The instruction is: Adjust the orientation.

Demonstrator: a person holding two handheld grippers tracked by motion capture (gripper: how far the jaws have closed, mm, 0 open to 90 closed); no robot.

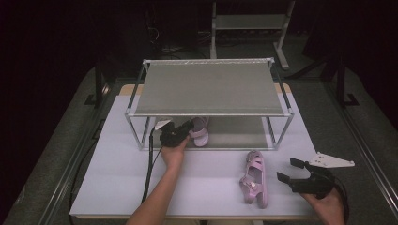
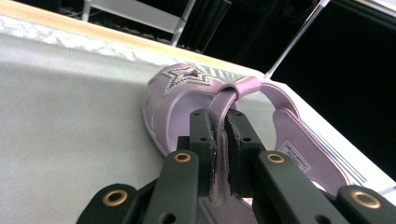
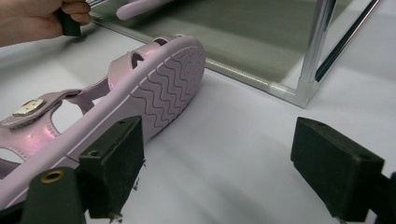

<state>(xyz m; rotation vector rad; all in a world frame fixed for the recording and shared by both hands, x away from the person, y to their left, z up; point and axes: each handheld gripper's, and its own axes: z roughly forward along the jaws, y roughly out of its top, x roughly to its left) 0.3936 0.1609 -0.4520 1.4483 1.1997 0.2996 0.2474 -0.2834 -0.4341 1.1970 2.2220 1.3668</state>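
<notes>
High view shows the left tool pinching the strap of a glossy lilac star-trimmed sandal on the metal rack's lower fabric shelf, while the right tool, jaws spread, rests beside its wavy-soled mate on the white table.

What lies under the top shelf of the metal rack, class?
On the lower shelf, under the top shelf, a pink sandal lies with its strap pinched by the left gripper. The top shelf covers the back of the lower shelf, so anything there is hidden.
</notes>
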